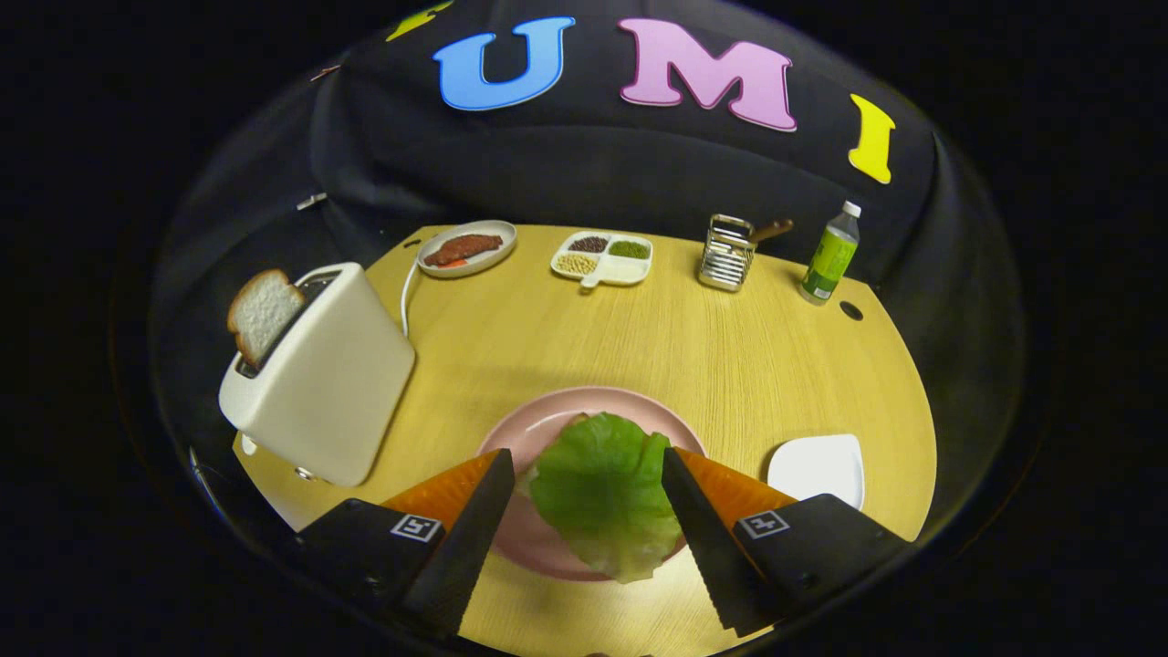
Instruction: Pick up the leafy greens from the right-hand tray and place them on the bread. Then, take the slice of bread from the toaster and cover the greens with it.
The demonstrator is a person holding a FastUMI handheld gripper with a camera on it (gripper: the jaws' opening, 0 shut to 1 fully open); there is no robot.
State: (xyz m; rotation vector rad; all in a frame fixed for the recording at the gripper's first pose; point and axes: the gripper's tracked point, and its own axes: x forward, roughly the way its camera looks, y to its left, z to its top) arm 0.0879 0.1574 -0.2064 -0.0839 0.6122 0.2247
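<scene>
A green lettuce leaf (602, 488) lies on the pink plate (547, 424), hiding most of whatever is under it; a pale edge peeks out at its far left side. My gripper (584, 454) hangs open over the plate, its fingers (474, 520) spread on either side of the leaf, with a gap on the left and the right finger close to the leaf's edge. To the left stands a cream toaster (324, 379) with a slice of white bread (263, 313) sticking up from its slot. Right of the plate sits a small white tray (818, 467), bare.
Along the table's far edge stand an oval plate with meat (466, 248), a divided dish of beans (603, 257), a metal rack (727, 252) and a green bottle (831, 255). The toaster's white cord (404, 297) runs toward the back.
</scene>
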